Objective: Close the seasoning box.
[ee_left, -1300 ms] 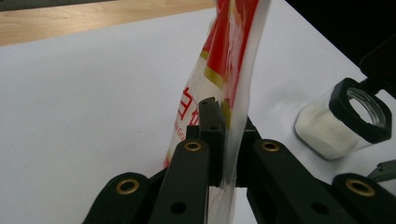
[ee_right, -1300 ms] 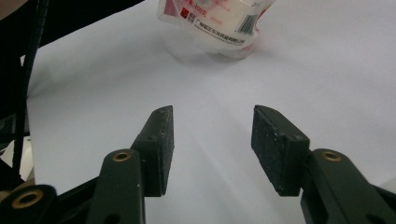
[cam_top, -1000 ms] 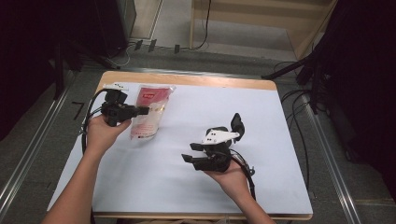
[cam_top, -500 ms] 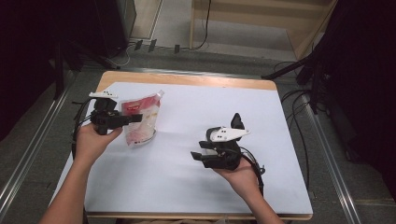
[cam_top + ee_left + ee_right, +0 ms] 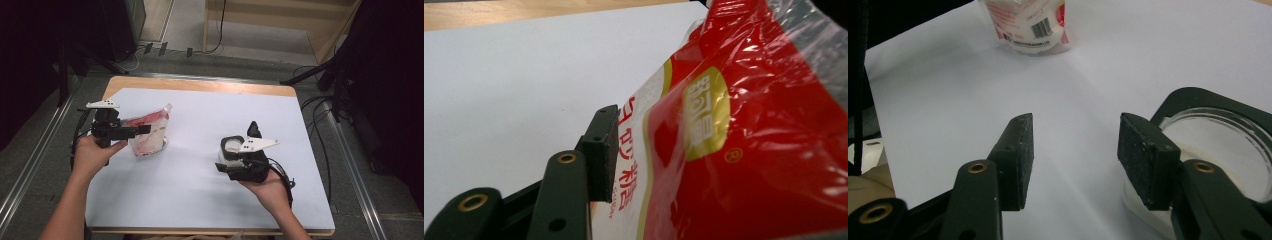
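The left hand-held gripper point(image 5: 142, 130) has just been opening, jaws half apart around the red-and-white pouch point(image 5: 148, 136) standing at nine o'clock on the surface point(image 5: 200, 210), apparently releasing it; next, the right hand-held gripper point(image 5: 1075, 150), half open and empty beside a clear container point(image 5: 231, 148), likely brings that over.

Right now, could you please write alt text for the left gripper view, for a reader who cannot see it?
A red and white plastic bag with printed lettering stands close to the camera on a white table. One black jaw of the left gripper rises from the bottom beside the bag, its pad at the bag's white edge; the jaws have just been opening.
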Demonstrator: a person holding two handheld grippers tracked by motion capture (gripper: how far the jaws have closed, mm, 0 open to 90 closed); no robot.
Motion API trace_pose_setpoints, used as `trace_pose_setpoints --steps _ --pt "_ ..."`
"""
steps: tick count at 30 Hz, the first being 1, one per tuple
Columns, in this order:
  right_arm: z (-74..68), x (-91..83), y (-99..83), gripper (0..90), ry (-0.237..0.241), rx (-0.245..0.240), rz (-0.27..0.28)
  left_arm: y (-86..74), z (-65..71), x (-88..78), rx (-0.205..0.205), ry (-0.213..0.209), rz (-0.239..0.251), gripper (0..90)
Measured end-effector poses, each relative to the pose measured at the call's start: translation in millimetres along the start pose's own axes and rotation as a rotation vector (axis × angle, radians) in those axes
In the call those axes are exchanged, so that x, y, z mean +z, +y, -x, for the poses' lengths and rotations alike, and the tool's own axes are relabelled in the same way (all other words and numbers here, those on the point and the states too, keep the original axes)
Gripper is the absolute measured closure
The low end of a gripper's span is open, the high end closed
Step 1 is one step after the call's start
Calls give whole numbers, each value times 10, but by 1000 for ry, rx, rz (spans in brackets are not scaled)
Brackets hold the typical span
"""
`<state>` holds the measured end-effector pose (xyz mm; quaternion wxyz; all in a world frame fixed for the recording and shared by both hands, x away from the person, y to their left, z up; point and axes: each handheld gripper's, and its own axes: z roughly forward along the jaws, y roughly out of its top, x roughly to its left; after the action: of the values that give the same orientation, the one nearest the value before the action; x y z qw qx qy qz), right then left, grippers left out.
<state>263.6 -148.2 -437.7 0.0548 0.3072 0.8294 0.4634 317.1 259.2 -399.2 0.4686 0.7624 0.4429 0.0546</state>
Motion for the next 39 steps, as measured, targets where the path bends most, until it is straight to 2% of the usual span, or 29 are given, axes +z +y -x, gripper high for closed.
trace_pose_setpoints --steps 4,10,14,21,26,31,33,37,39 --pt "43 -39 -1 489 0 18 3 -24 0 -75 -2 19 1 478" --pt "72 -86 -17 490 -6 11 -6 -45 -46 -170 -13 31 12 440" --pt "116 -147 -38 491 -16 22 -3 -91 -40 -234 17 45 1 394" --pt "165 -186 -56 496 -23 19 -18 -129 -64 -304 29 60 -19 391" --pt "206 -245 -88 501 -24 18 -25 -150 -104 -383 21 64 -21 388" --pt "263 -331 -110 517 -26 38 -14 -173 -131 -438 22 84 -39 385" --pt "281 -353 -114 540 -32 46 -12 -191 -138 -443 25 98 -47 387" --pt "303 -393 -103 563 -39 52 -2 -204 -140 -461 31 98 -51 388" --pt "328 -429 -108 607 -33 57 -4 -210 -161 -485 27 93 -52 384"
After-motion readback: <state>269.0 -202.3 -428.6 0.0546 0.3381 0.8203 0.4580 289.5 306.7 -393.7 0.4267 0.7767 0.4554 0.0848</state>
